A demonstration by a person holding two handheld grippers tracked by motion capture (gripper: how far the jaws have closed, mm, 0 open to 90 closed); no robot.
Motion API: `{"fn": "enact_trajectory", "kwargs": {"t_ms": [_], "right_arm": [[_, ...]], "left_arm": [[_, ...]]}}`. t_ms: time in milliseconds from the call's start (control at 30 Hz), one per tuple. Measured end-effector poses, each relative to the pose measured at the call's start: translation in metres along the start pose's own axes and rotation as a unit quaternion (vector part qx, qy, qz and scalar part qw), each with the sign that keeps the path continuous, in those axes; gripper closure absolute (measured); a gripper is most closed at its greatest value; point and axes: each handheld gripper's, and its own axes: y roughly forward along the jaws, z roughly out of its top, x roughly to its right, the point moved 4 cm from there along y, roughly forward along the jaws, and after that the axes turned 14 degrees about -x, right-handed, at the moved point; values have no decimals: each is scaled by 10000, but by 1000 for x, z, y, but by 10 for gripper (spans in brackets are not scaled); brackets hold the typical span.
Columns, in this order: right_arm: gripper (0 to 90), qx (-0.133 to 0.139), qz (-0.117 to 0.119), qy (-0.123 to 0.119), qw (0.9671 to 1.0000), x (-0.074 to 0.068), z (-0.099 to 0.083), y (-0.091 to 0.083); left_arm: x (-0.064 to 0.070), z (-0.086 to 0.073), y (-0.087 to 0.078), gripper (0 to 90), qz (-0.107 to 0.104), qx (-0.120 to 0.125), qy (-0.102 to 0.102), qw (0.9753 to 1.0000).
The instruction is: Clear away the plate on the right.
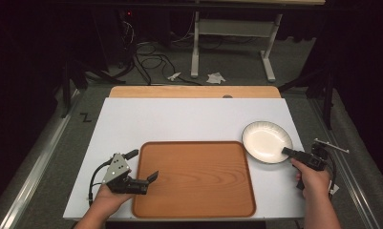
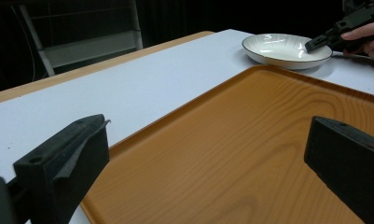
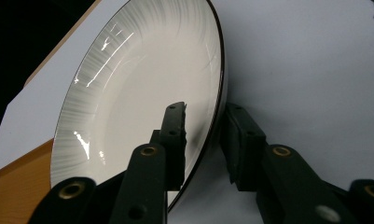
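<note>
A white plate (image 1: 263, 138) with a dark rim lies on the white table top (image 1: 179, 119), right of a wooden tray (image 1: 194, 179). My right gripper (image 1: 287, 151) is open and straddles the plate's near right rim. In the right gripper view the plate (image 3: 142, 84) has one jaw inside it and one outside, with a gap left at the right gripper (image 3: 203, 112). My left gripper (image 1: 142, 165) is open wide at the tray's left edge. The left gripper view has the left gripper (image 2: 208, 140) spanning the tray (image 2: 250, 140), with the plate (image 2: 282, 46) and the right gripper (image 2: 315, 44) beyond.
A strip of wooden table (image 1: 194, 91) runs behind the white top. On the floor beyond are cables (image 1: 151, 62), crumpled paper (image 1: 215, 77) and a white desk frame (image 1: 232, 33). A corner of the tray (image 3: 12, 196) lies by the plate.
</note>
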Motion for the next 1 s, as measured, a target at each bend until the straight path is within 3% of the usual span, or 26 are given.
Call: {"fn": "enact_trajectory", "kwargs": {"t_ms": [133, 700, 833, 1000], "right_arm": [[740, -40, 119, 102, 9999, 1, 0, 0], [806, 14, -30, 193, 9998, 1, 0, 1], [820, 38, 125, 305, 9994, 3, 0, 1], [833, 89, 153, 334, 9993, 2, 1, 1]], "left_arm": [[1, 0, 0, 9, -3, -3, 8, 10000], [0, -1, 0, 9, 3, -51, 17, 10000], [0, -1, 0, 9, 9, -56, 15, 10000], [0, -1, 0, 9, 21, -44, 9, 10000]]}}
